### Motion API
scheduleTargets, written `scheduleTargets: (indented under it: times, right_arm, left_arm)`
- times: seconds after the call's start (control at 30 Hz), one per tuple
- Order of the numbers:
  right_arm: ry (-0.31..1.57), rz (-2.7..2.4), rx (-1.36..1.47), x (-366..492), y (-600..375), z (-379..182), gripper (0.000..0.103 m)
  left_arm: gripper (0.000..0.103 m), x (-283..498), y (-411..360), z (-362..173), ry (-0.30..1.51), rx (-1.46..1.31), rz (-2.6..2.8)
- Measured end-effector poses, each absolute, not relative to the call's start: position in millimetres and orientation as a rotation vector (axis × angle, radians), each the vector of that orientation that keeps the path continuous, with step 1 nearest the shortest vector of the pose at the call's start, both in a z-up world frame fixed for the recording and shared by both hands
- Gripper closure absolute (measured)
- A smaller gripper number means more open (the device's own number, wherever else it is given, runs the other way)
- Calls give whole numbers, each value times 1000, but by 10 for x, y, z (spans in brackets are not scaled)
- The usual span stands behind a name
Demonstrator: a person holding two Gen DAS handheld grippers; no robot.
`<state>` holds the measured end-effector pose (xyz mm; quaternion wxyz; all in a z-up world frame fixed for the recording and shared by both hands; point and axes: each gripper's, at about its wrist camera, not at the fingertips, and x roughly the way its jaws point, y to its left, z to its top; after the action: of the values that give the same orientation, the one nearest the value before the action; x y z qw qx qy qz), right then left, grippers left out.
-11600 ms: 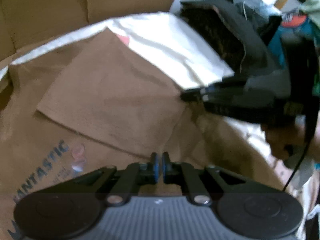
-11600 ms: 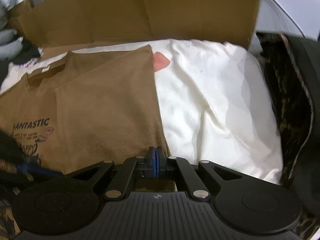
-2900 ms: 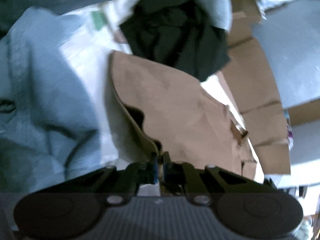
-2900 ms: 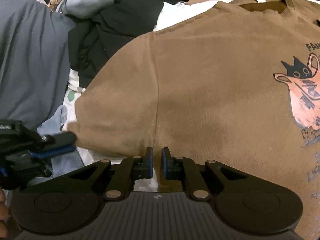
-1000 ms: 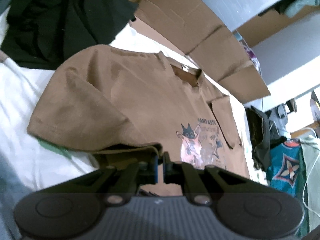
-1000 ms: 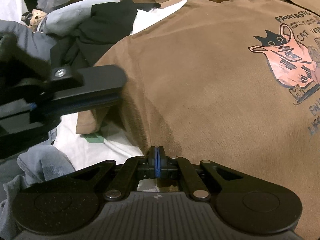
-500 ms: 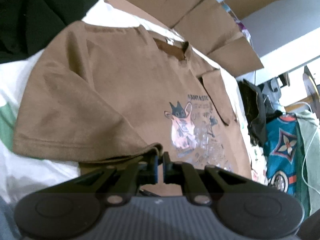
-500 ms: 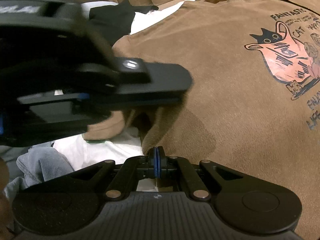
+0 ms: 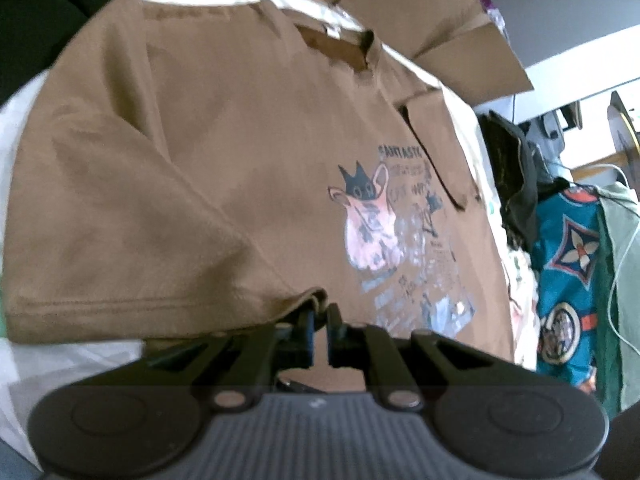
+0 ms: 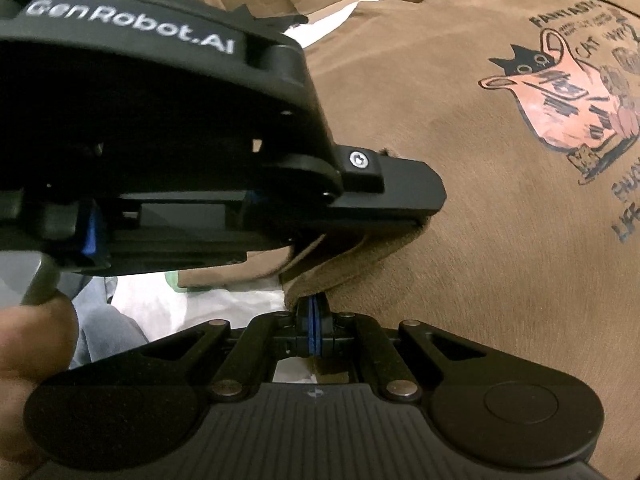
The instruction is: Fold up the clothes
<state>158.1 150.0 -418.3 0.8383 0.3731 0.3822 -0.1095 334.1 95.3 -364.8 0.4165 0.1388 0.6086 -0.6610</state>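
Both tools clamp the brown t-shirt [image 9: 224, 152]; left tool [image 10: 400, 216] blocks the right tool's [image 10: 313, 320] view.

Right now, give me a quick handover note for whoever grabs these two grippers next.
Left gripper: fingers nearly closed, pinching the brown T-shirt at the near sleeve's hem corner.
Right gripper: shut on the shirt's side edge just below that sleeve, right beside the left gripper.
The shirt lies print-up on the white sheet, collar toward the cardboard. The far sleeve is already folded in over the body.
Done: far sleeve fold.
Left: probably fold this near sleeve and side inward, then fold bottom to top.
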Motion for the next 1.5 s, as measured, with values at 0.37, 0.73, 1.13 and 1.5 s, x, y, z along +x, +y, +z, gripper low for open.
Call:
scheduleTargets:
  times: [0.37, 0.73, 1.13, 1.5]
  right_arm:
    - [850, -298, 907, 1535, 1491, -4095, 94]
    - [823, -335, 867, 1465, 1589, -3857, 96]
    - [787, -245, 803, 1681, 1587, -3705, 83]
    - [788, -199, 694, 1750, 1609, -3643, 81]
  left_arm:
    - [72, 3705, 1126, -3437, 1464, 254, -1582]
    - [72, 4228, 1343, -3295, 1369, 181, -1387]
    - [67, 4572, 1416, -3589, 1413, 183, -1179]
    - [91, 4487, 1422, -3887, 1498, 198, -1238]
